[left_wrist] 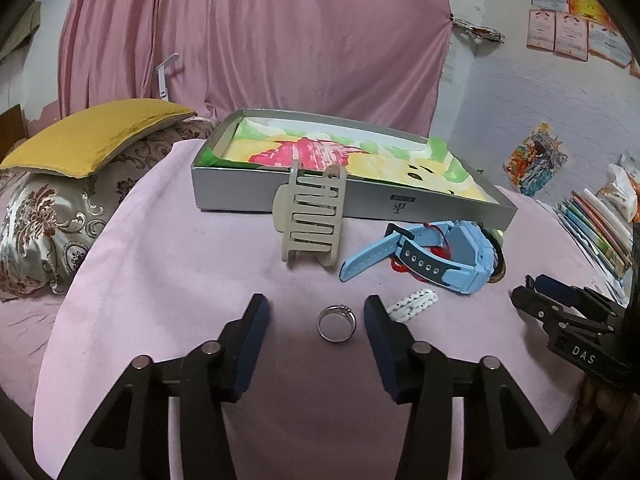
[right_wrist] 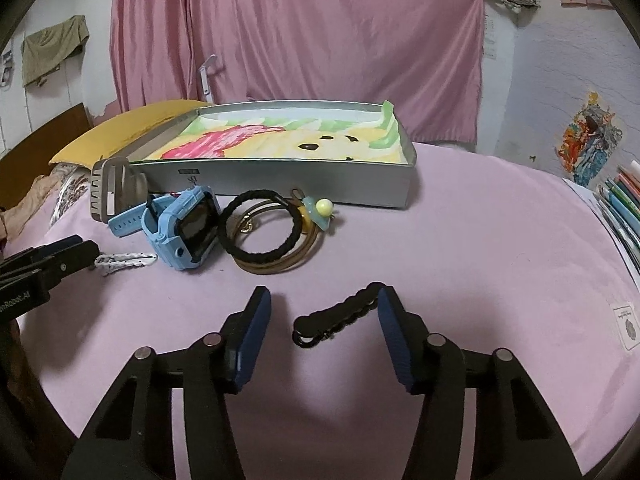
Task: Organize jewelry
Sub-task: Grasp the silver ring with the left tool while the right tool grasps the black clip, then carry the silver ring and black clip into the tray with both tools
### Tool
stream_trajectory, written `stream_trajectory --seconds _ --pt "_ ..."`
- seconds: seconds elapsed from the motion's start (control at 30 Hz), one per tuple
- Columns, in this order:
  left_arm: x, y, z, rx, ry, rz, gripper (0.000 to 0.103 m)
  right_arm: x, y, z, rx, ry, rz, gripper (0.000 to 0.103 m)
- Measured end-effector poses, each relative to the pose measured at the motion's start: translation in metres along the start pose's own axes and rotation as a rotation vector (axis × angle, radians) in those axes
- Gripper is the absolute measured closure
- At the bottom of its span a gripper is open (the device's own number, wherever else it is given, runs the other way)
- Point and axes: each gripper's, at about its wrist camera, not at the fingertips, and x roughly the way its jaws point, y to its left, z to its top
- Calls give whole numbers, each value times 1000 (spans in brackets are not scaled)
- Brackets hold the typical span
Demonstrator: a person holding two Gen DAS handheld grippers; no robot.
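A silver ring (left_wrist: 336, 323) lies flat on the pink cloth between the fingers of my left gripper (left_wrist: 316, 302), which is open, with neither pad touching it. A black hair clip (right_wrist: 332, 316) lies slantwise between the fingers of my right gripper (right_wrist: 324, 292). Its far end reaches the right pad, the left pad stands clear, and the jaws are open. Beyond lie a white clip (left_wrist: 414, 302), a blue watch (left_wrist: 440, 260), a beige claw clip (left_wrist: 312, 220), a black hair tie (right_wrist: 268, 236) on brown bangles (right_wrist: 280, 268), and a grey box (left_wrist: 256, 196) lined with colourful cloth.
Pillows (left_wrist: 80, 148) are stacked at the left edge of the surface. Books and pencils (left_wrist: 592, 224) lie along its right edge. A pink curtain (left_wrist: 256, 40) hangs behind the box. The right gripper's fingers (left_wrist: 532, 292) show at the right of the left wrist view.
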Motion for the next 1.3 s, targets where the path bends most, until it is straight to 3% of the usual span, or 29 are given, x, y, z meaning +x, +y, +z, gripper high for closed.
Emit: stream_trajectory --seconds 0.17,0.33,0.43,0.67,0.83,1.0,1.07,1.17,1.3 --pt "1 -7 -1 23 0 -15 68 -2 5 -1 -12 -16 32 76" --pt "1 -10 -1 29 3 -20 77 -4 9 -5 -19 -31 64 86" --pt "1 -12 -3 32 6 -25 83 -6 10 -8 -21 -40 92 87" --pt "-1 -19 -6 61 4 -31 83 -9 11 -13 -24 -53 113 92" --pt "-3 -18 -9 32 -9 -77 83 -12 10 -15 -13 -64 149 93" --pt "-12 -25 -18 42 -82 -107 83 -20 11 -18 -8 -111 172 94" --pt "-17 -28 -20 47 -118 -117 83 -26 13 -17 -14 -142 178 103" --pt "-28 -30 -19 53 -191 -132 83 -33 17 -15 -40 -168 169 103" --pt "-26 -33 -16 60 -183 -129 83 -27 15 -18 -22 -134 177 103"
